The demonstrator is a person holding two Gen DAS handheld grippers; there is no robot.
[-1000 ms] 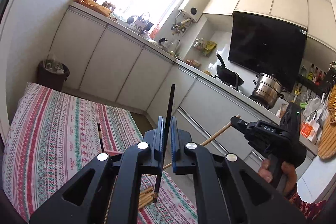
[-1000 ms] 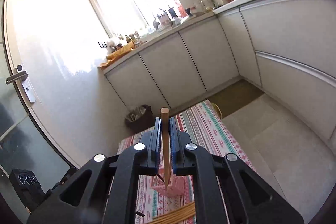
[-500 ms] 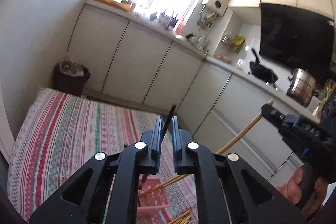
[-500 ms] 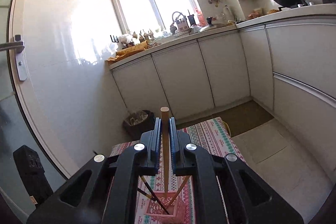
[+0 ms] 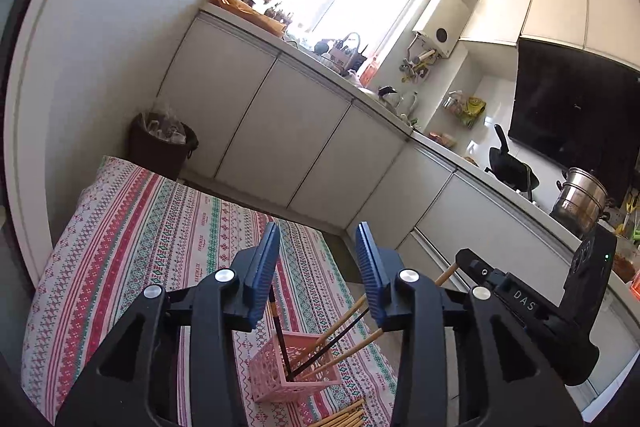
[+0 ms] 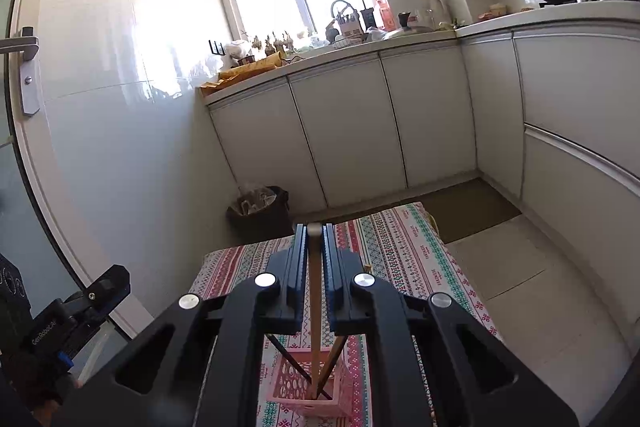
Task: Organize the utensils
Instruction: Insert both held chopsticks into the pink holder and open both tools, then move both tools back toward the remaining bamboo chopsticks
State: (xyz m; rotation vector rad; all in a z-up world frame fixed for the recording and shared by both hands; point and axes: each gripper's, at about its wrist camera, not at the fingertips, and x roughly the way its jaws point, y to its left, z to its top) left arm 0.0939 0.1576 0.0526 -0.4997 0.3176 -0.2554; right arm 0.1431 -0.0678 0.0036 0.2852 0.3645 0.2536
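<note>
A pink lattice basket [image 5: 280, 377] stands on the striped tablecloth [image 5: 132, 227] and holds several chopsticks. My left gripper [image 5: 318, 229] hovers above it, its jaws opening and the blue pads well apart. A black chopstick [image 5: 280, 341] stands in the basket just below the left pad, and neither pad presses on it. My right gripper [image 6: 314, 229] is shut on a wooden chopstick [image 6: 315, 291] held upright, whose lower end reaches into the basket [image 6: 288, 385]. In the left wrist view the right gripper [image 5: 466, 261] comes in from the right.
Loose wooden chopsticks [image 5: 346, 413] lie on the cloth in front of the basket. White kitchen cabinets [image 5: 280, 131] run behind the table and a dark bin [image 5: 162, 143] stands at its far corner. My left gripper's body [image 6: 92, 297] shows at the left.
The left jaws have opened and the black chopstick they held now stands in the basket. Both grippers have come down over the basket, and the wooden chopstick's tip has entered it.
</note>
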